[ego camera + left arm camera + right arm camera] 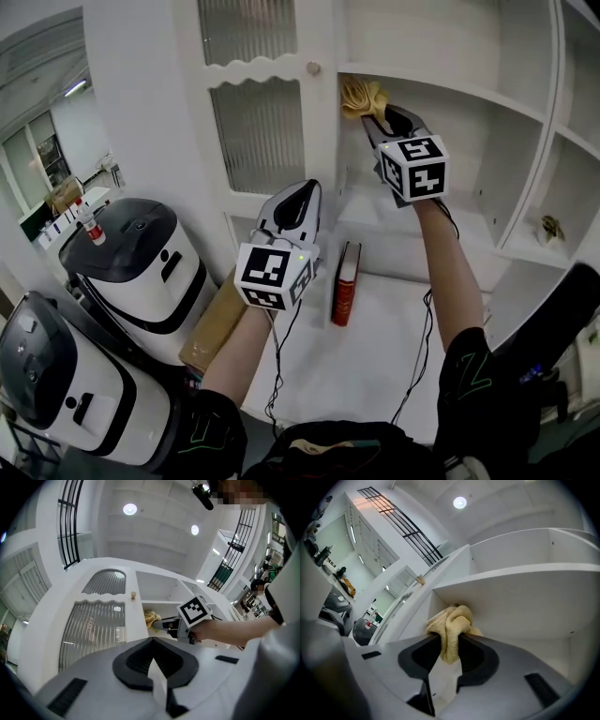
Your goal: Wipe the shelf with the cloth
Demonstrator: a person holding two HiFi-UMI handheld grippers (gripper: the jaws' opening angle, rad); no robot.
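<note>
White shelving unit [525, 141] is standing ahead, with a red book [345, 283] on its lower ledge. Right gripper [377, 118] is clamping the yellow cloth [361, 95], which is touching the upper shelf board [450, 91] at its left end. Left gripper [307, 190] is hovering lower left with jaws together, gripping nothing.

Indoor test or showroom hall dressed like a home. A white built-in cabinet [323, 141] has ribbed glass doors [258, 131] and open shelves [450, 91], with a red book [345, 283] on its counter. Rounded white-and-black machines [141, 267] stand beside it. High above are recessed ceiling lights [130, 509] and black railings [70, 524].
</note>
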